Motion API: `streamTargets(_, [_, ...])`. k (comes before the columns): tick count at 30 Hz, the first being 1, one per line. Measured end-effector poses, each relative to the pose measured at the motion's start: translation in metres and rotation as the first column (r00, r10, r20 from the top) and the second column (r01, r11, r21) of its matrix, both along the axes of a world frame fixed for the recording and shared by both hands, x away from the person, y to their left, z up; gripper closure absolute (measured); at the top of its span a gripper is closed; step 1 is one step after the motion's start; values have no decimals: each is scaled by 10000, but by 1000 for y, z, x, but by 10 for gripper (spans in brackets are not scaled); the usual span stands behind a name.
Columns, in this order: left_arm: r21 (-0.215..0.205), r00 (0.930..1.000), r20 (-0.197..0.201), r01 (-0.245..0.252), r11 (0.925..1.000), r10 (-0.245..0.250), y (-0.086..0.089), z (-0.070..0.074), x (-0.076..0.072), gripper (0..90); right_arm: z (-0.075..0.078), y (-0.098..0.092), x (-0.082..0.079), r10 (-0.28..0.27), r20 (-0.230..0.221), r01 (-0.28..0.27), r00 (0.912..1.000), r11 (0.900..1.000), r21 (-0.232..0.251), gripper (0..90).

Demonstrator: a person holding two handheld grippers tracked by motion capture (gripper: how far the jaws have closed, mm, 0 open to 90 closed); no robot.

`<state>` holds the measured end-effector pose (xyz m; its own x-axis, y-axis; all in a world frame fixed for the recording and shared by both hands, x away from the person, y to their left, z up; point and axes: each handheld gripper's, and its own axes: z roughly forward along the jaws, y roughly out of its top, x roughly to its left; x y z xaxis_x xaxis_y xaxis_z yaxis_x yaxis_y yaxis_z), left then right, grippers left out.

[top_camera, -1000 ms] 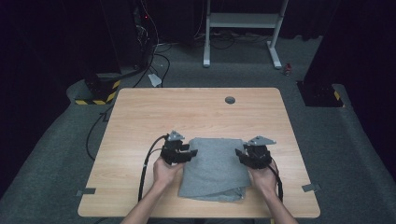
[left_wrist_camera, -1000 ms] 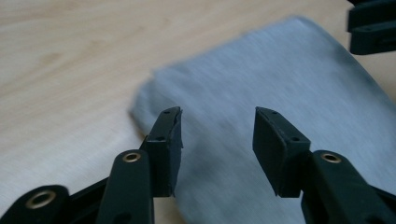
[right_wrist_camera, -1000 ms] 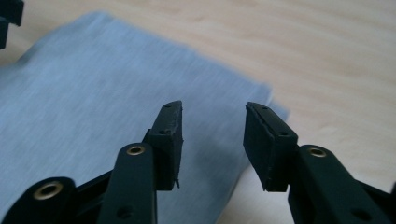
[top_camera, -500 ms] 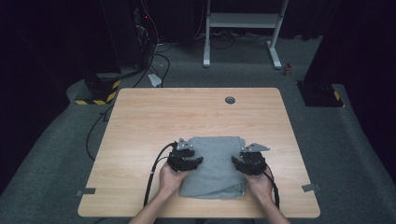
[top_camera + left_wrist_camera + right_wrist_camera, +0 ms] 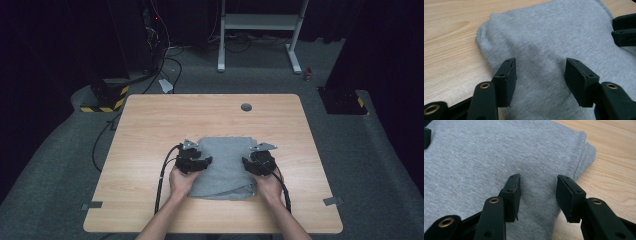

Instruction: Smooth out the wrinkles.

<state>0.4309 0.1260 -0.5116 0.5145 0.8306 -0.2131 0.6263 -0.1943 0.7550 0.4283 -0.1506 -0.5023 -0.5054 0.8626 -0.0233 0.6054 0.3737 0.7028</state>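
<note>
Both grippers hang with their jaws parted over a folded grey garment point(image 5: 225, 167), nothing pinched between the pads. Left gripper point(image 5: 202, 162) sits at the cloth's nine o'clock edge; its jaws have just been opening, and in the left gripper view they straddle flat fabric point(image 5: 541, 50) without pressing it. Right gripper point(image 5: 248, 164) sits at the three o'clock edge, released too, its jaws in the right gripper view spread above the garment's folded border point(image 5: 579, 157) where the fabric meets the wood. Each hand grips its tool from the six o'clock side. Grey cloth lies flat on the wooden table point(image 5: 150, 130), toward the six o'clock half, with a small round grommet point(image 5: 246, 107) at twelve o'clock, well apart.
</note>
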Motion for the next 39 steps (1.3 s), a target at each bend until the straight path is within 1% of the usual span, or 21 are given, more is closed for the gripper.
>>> streamTargets(3, [-320, 9996, -151, -237, 9992, 232, 3, -2, 3, 403, -1, 1, 4, 42, -54, -41, 10000, 10000, 53, 543])
streamTargets(4, [-322, 9996, -147, -228, 9992, 223, 4, -2, 3, 400, -1, 0, 5, 62, -59, -62, 10000, 9999, 88, 542])
streamTargets(5, [-249, 9998, -99, -174, 9995, 171, 4, -1, 2, 399, -1, 0, 5, 41, -90, -40, 10000, 9999, 139, 542])
streamTargets(7, [-181, 10000, -49, -32, 9998, 31, 3, 3, -3, 399, 1, -2, 2, -18, 26, 18, 10000, 9999, 159, 538])
streamTargets(8, [-144, 9999, 11, 121, 9998, -120, 2, 5, -6, 400, 3, -4, 0, 52, 160, -55, 9999, 9998, 192, 535])
streamTargets(10, [79, 9984, 277, 486, 9988, -488, -1, 10, -16, 400, 6, -7, -9, 163, 283, -174, 9995, 9991, 390, 534])
streamTargets(11, [167, 9966, 352, 745, 9971, -751, -2, 12, -22, 404, 7, -9, -15, 281, 352, -296, 9990, 9987, 426, 534])
streamTargets(12, [217, 9935, 281, 1095, 9938, -1101, -4, 13, -27, 405, 8, -11, -21, 383, 323, -397, 9987, 9982, 458, 534])
streamTargets(13, [423, 9896, 216, 1415, 9890, -1425, -5, 13, -32, 405, 8, -13, -27, 491, 347, -506, 9982, 9977, 449, 534])
streamTargets(14, [725, 9865, 266, 1593, 9846, -1615, -7, 12, -37, 404, 8, -15, -33, 600, 363, -617, 9975, 9969, 487, 535])
streamTargets(16, [1170, 9829, 263, 1779, 9771, -1821, -9, 9, -44, 404, 6, -16, -44, 776, 248, -787, 9967, 9957, 487, 538])
streamTargets(18, [1326, 9821, 224, 1824, 9742, -1869, -11, 5, -45, 404, 2, -16, -50, 863, 181, -869, 9961, 9955, 369, 540])
streamTargets(21, [1256, 9845, 146, 1713, 9772, -1745, -14, 1, -41, 406, -3, -14, -49, 778, 51, -779, 9970, 9963, 376, 541])
streamTargets(24, [1364, 9866, 165, 1584, 9779, -1621, -17, 1, -35, 406, -8, -11, -44, 651, -28, -650, 9979, 9975, 279, 541])
streamTargets(26, [1201, 9893, 194, 1415, 9826, -1448, -18, 0, -31, 407, -12, -10, -40, 549, -89, -547, 9985, 9982, 227, 542])
streamTargets(27, [1141, 9907, 165, 1324, 9846, -1352, -17, -1, -30, 408, -13, -9, -38, 490, -93, -487, 9988, 9985, 240, 543])
streamTargets(29, [1250, 9927, 82, 1184, 9851, -1203, -15, -3, -27, 410, -13, -9, -34, 390, -42, -388, 9992, 9988, 301, 545])
streamTargets(31, [1254, 9944, 37, 1046, 9866, -1059, -13, -5, -24, 410, -15, -9, -30, 309, 29, -310, 9995, 9990, 321, 548])
streamTargets(35, [1168, 9971, 185, 717, 9906, -744, -11, -8, -19, 412, -15, -8, -21, 176, 60, -178, 9998, 9995, 245, 548])
streamTargets(37, [1229, 9975, 194, 645, 9903, -673, -12, -8, -16, 412, -15, -5, -16, 162, 99, -163, 9998, 9998, 114, 549])
streamTargets(39, [1427, 9978, 85, 637, 9877, -656, -13, -6, -11, 410, -16, -4, -8, 60, 134, -62, 9999, 9999, 131, 548])
